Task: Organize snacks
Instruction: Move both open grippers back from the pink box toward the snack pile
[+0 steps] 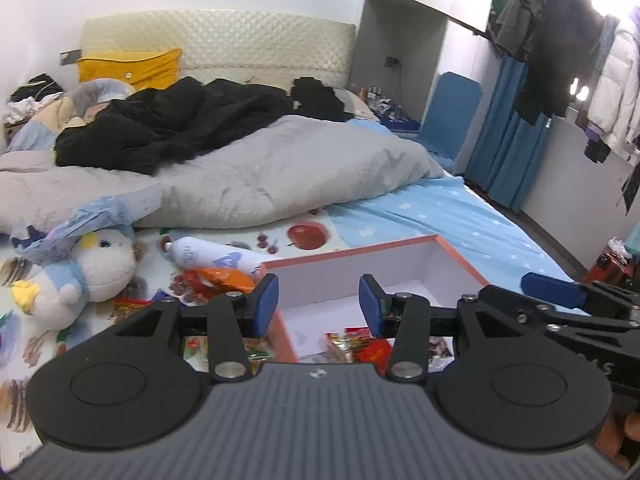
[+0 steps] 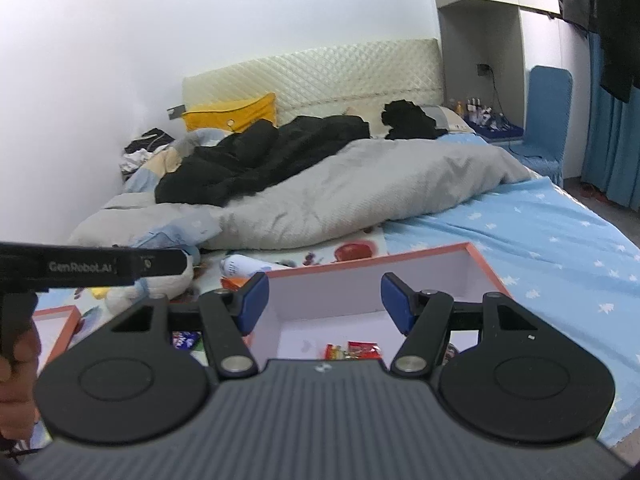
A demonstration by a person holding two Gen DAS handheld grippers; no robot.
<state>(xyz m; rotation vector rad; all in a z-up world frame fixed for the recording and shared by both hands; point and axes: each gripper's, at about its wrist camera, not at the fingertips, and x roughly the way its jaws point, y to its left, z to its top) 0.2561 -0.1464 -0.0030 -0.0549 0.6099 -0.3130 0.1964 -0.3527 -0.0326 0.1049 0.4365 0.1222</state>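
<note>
A white box with an orange rim (image 1: pixel 460 258) (image 2: pixel 486 262) lies on the bed and holds several snack packets (image 1: pixel 352 344) (image 2: pixel 352 350) on its floor. My left gripper (image 1: pixel 319 306) hovers open over the box's near left corner, nothing between its blue pads. My right gripper (image 2: pixel 324 302) hangs open above the box, empty too. Left of the box lie an orange snack bag (image 1: pixel 224 278) and a white tube-shaped pack (image 1: pixel 208 254) (image 2: pixel 244 266). More packets (image 1: pixel 132 304) are scattered on the fruit-print sheet, partly hidden by my left gripper. A blue wrapped snack (image 2: pixel 184 340) lies left of the box.
A plush duck (image 1: pixel 80 272) sits on the left by a crumpled blue bag (image 1: pixel 92 216). A grey duvet (image 1: pixel 248 184) and black clothes (image 1: pixel 172 124) fill the back of the bed. A second orange-rimmed lid (image 2: pixel 60 328) lies far left, near a hand (image 2: pixel 16 380).
</note>
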